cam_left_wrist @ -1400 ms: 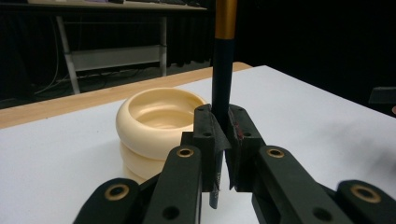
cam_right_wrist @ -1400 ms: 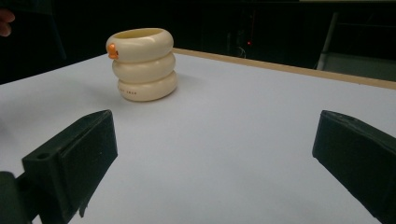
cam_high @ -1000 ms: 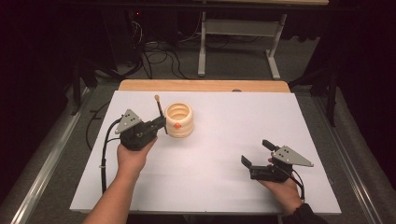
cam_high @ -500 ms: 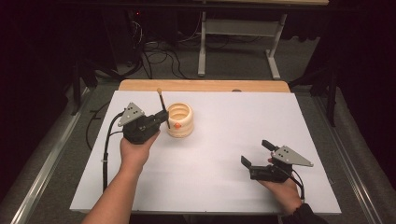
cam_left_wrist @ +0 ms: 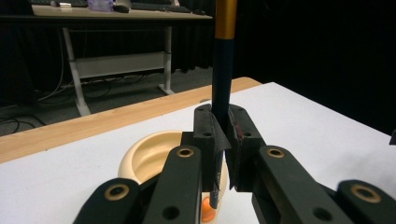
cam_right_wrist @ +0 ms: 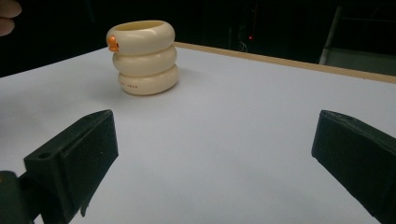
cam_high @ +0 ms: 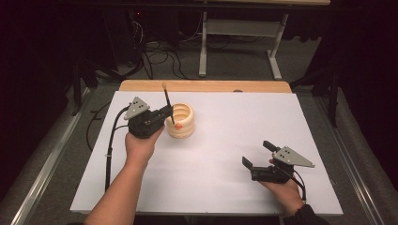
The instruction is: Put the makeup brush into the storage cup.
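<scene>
A dark pen [cam_high: 168, 105] with a gold band [cam_left_wrist: 226, 18] stands nearly upright, and my left gripper [cam_high: 162, 115] is shut on its lower part. In the left gripper view the pads [cam_left_wrist: 205, 133] press the pen [cam_left_wrist: 222, 74] from both sides. Just right of it stands a cream ringed cup [cam_high: 180, 121], with an orange spot [cam_right_wrist: 112, 44] on its side. The pen's lower end hangs at the cup's near rim [cam_left_wrist: 149, 158]. My right gripper [cam_high: 257, 153] rests open near the front right, with nothing between its fingers [cam_right_wrist: 77, 154]. It faces the cup [cam_right_wrist: 144, 56] from a distance.
A white sheet [cam_high: 234, 126] covers the table, with a wooden strip [cam_high: 206, 86] along its far edge. A desk frame [cam_high: 239, 33] and cables [cam_high: 155, 51] lie on the floor beyond. A cable [cam_high: 110, 145] trails from the left gripper.
My left gripper has risen and moved a little away from the person with the pen, which now stands closer to the cup. The right gripper has stayed put.
</scene>
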